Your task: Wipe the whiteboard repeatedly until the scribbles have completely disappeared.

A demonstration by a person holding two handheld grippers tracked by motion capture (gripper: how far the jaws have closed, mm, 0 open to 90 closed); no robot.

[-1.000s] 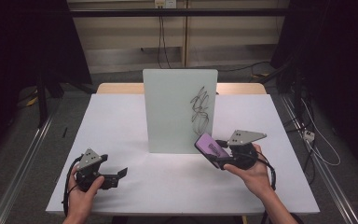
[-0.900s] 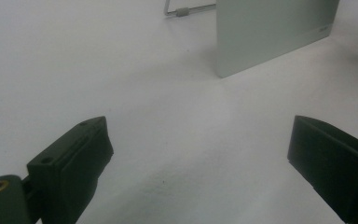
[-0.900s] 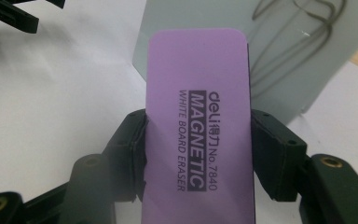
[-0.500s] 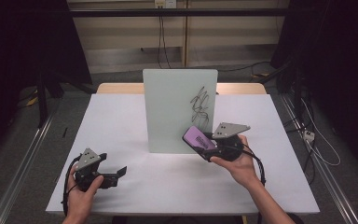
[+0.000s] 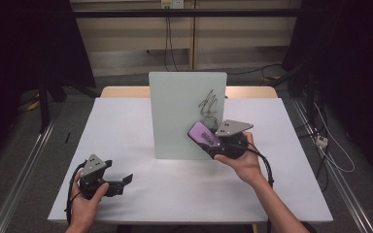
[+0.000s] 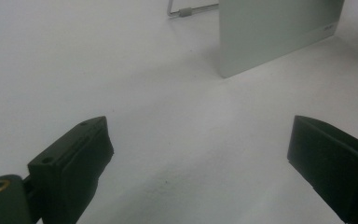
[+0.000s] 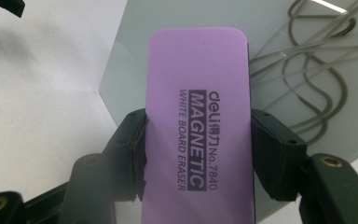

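A pale upright whiteboard [image 5: 184, 114] stands in the middle of the white table [image 5: 126, 121], with a dark scribble [image 5: 210, 104] near its upper right. My right gripper [image 5: 205, 138] is shut on a purple whiteboard eraser [image 5: 204, 134], holding it in front of the board just below the scribble. In the right gripper view the eraser [image 7: 198, 116] sits between both jaws, with the scribble [image 7: 317, 70] to its right. My left gripper [image 5: 124, 180] rests low at the table's front left, jaws open and empty; its fingers [image 6: 70, 163] frame bare table, with the board [image 6: 275, 32] ahead.
A metal stand leg [image 6: 186, 10] props the board from behind. A wooden surface [image 5: 126, 91] shows behind the table. Cables [image 5: 332, 150] lie on the floor at the right, and metal rails [image 5: 19, 189] run along the left.
My right gripper has carried the eraser left and slightly up, from beside the board's lower right corner to in front of the board under the scribble. The left gripper has stayed put.
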